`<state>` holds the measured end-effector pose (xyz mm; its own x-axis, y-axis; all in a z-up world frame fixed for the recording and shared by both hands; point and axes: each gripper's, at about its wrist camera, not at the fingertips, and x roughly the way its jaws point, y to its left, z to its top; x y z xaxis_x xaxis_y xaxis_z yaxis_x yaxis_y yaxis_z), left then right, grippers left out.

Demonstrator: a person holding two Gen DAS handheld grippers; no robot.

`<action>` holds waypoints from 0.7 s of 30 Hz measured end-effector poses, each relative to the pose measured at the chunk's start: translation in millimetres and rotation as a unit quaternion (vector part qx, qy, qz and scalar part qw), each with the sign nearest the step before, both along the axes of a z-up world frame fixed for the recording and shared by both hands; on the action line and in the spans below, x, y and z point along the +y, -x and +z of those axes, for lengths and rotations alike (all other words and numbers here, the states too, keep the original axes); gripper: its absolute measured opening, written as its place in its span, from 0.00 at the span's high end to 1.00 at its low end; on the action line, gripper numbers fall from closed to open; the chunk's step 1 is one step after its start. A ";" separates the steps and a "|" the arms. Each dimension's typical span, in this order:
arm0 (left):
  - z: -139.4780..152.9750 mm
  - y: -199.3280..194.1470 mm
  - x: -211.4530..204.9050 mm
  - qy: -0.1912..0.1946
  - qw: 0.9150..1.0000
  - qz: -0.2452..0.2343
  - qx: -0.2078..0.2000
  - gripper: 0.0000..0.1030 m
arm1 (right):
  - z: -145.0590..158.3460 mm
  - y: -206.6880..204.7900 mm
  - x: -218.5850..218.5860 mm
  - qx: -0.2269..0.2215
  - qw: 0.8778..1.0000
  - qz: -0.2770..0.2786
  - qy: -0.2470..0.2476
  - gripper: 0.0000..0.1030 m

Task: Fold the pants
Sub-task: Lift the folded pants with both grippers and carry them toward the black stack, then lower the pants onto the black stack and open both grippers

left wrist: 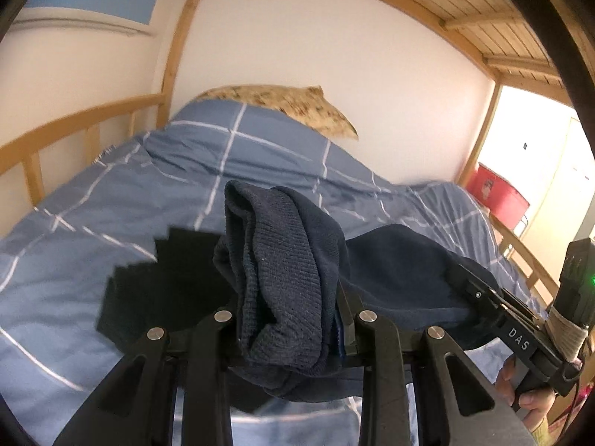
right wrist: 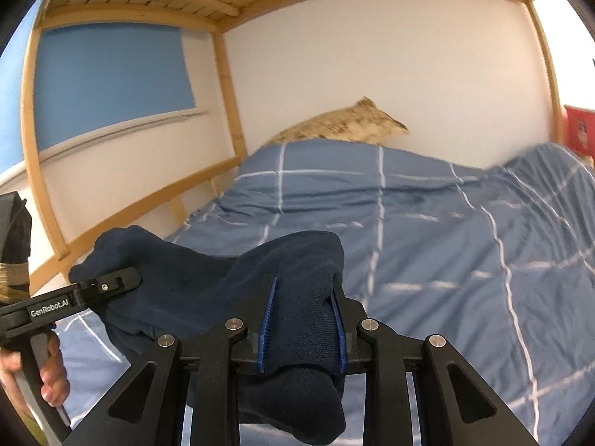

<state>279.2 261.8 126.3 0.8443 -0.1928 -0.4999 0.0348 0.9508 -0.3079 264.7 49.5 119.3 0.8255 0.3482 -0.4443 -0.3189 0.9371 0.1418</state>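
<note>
**Pants held up over the bed, fold not made yet**

Left wrist view: the left claw (left wrist: 293, 297) is squeezed tight on a thick bunch of the dark blue pants (left wrist: 282, 271). They hang in the air above the blue checked duvet (left wrist: 111, 215). No neat fold shows.

Right wrist view: the right claw (right wrist: 303, 319) pinches the pants (right wrist: 208, 278) too. The bed is wide and bare ahead. The wooden rail (right wrist: 148, 204) and the wall close in the left side.

both black two-finger grippers, left gripper (left wrist: 293, 297) and right gripper (right wrist: 303, 319), have silver pivot screws; ribbed blue pads (right wrist: 268, 319) line the right; white lettering marks each.
</note>
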 end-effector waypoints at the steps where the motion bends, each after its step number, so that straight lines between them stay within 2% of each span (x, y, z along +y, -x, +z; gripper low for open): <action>1: 3.6 -3.3 7.1 0.002 1.000 0.003 -0.003 0.72 | 5.8 -5.7 9.3 -0.007 1.000 0.003 0.003 0.73; 6: 20.1 -24.6 40.3 -0.011 1.000 0.013 -0.016 0.72 | 19.6 -28.1 43.3 -0.026 1.000 0.013 0.008 0.73; 10: 13.6 -44.3 60.0 -0.019 1.000 0.015 -0.004 0.72 | 14.3 -49.1 63.9 -0.020 1.000 0.018 0.004 0.73; 14: -9.3 -56.0 81.3 -0.026 0.999 0.023 0.015 0.72 | -6.2 -68.2 81.1 -0.003 1.000 0.024 -0.001 0.73; 21: -61.2 -52.1 105.6 -0.027 0.998 0.026 0.051 0.71 | -60.2 -84.8 111.6 0.037 0.999 0.036 0.015 0.73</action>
